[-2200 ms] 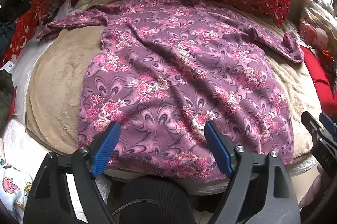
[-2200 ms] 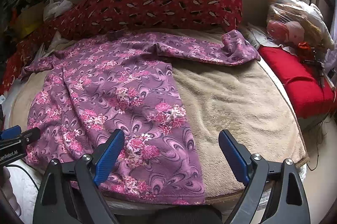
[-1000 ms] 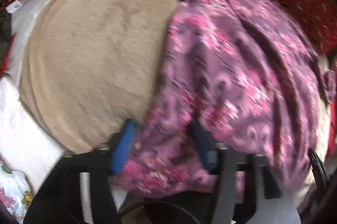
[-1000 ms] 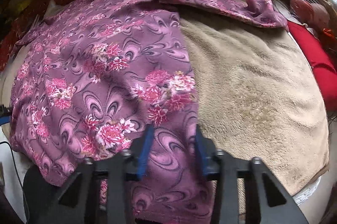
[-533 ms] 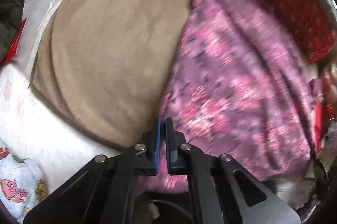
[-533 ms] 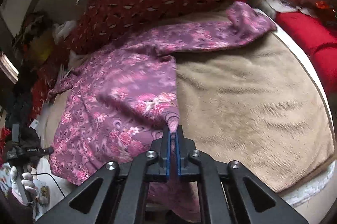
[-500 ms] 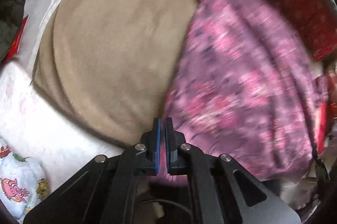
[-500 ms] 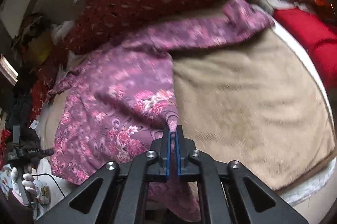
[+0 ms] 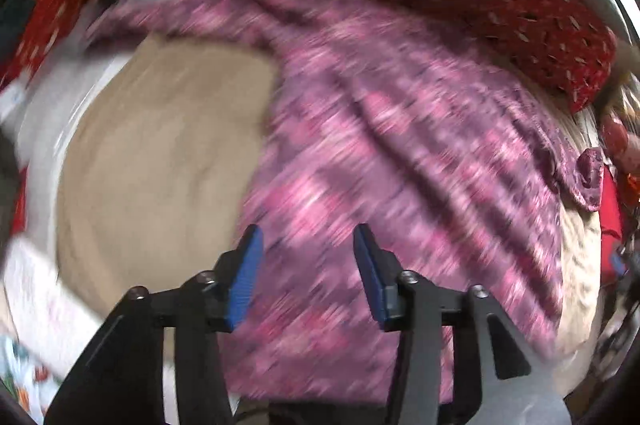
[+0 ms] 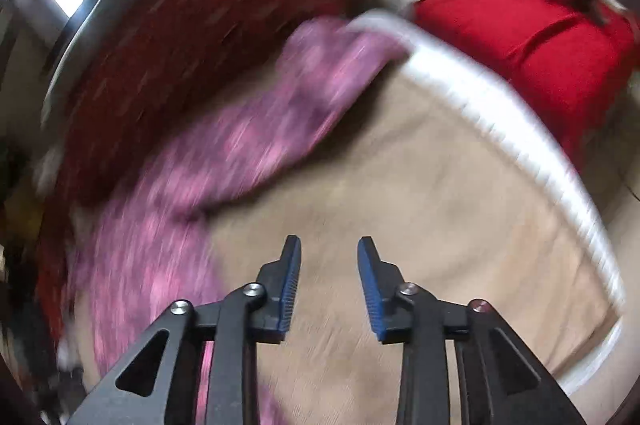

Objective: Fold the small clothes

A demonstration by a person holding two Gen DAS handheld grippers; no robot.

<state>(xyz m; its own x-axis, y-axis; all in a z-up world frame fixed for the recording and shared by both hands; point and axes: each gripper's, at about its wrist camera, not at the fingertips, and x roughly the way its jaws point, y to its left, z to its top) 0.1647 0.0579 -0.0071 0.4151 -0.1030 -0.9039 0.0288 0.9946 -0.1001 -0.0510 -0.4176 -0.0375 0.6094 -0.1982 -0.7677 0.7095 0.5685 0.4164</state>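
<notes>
Fabric fills most of what I get from the left wrist: the purple long-sleeved garment with pink flowers lies spread over the beige plush blanket on the bed, body toward the right of that view, one sleeve running off to the far left and the other ending in a bunched cuff at the far right. Both views are smeared by motion, so I cannot read the hem or seams cleanly.

My left gripper hovers over the near part of the garment with its blue-padded fingers spread apart and nothing between them. My right gripper is likewise parted and empty, and it sits over bare blanket, with the garment's right sleeve lying well beyond it toward the far left, up against the dark red patterned pillow. A bright red cushion lies at the far right past the blanket's white edge.

I judge the cloth to be light, soft and limp, probably a velvety knit. It will drape and sag from any pinch, and should drag a little on the plush blanket rather than slide freely. A pinch in the middle would only lift a peak, so I would take it at edges: the cuff or shoulder seam for a sleeve fold, the hem corners for the body. Nothing fragile here; the risk is pinching blanket pile along with the cloth
</notes>
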